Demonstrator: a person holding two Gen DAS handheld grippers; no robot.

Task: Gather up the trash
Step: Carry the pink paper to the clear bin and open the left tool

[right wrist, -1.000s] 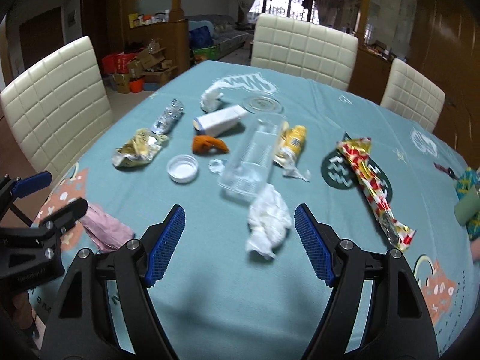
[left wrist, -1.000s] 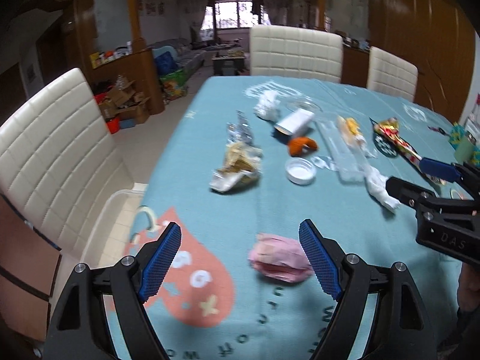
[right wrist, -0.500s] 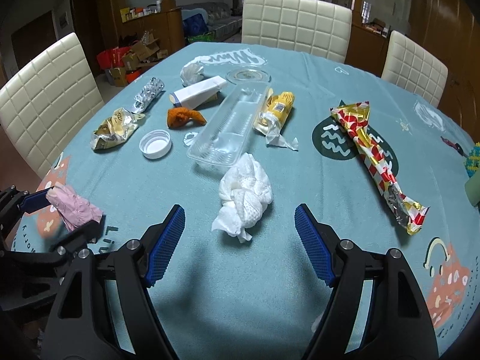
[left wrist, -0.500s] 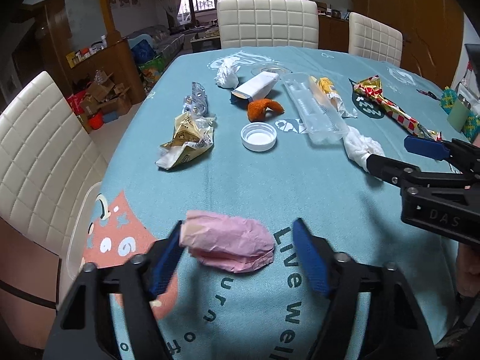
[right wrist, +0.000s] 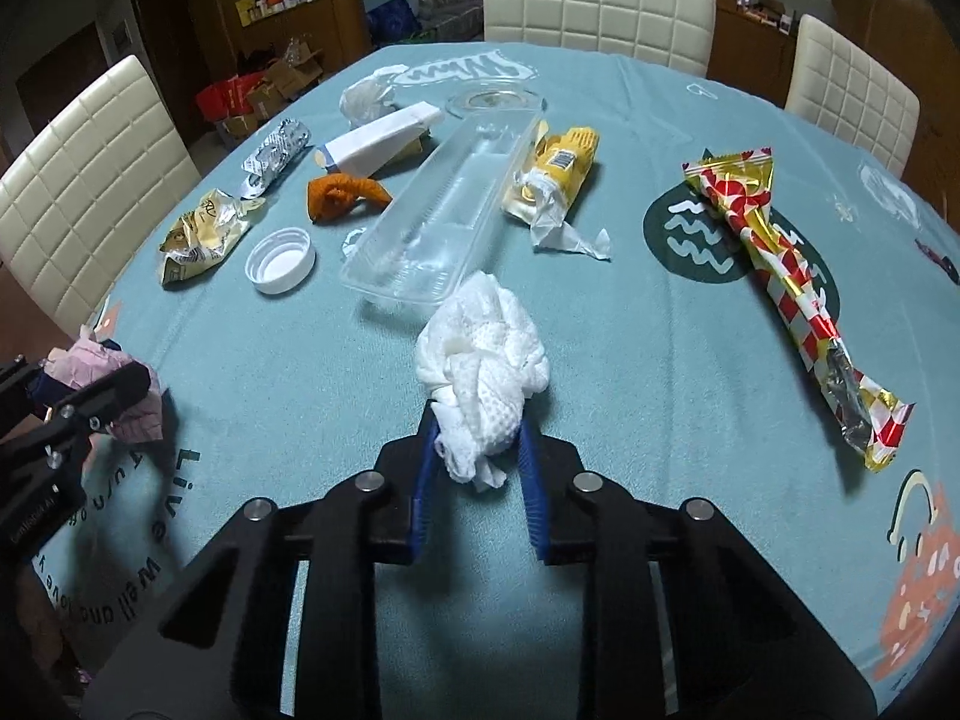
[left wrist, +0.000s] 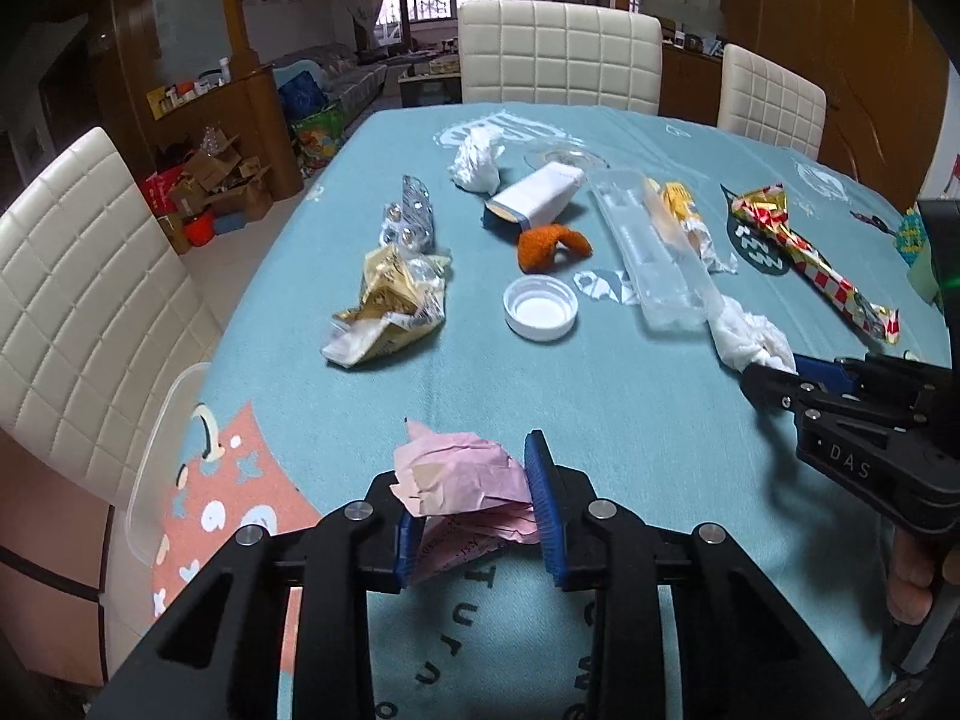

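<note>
Crumpled pink paper (left wrist: 465,480) is sitting pinched at the table's 6 o'clock edge; a wadded white tissue (right wrist: 480,372) is lying clamped toward 3 o'clock of it.

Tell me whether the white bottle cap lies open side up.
Open side up: the white bottle cap shows its hollow inside and raised rim on the tablecloth.

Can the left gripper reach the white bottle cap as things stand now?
Probably not right away. The left gripper is shut on the pink paper, so its fingers are full. The path over the table to the cap looks free, with only the crumpled wrapper beside it.
</note>
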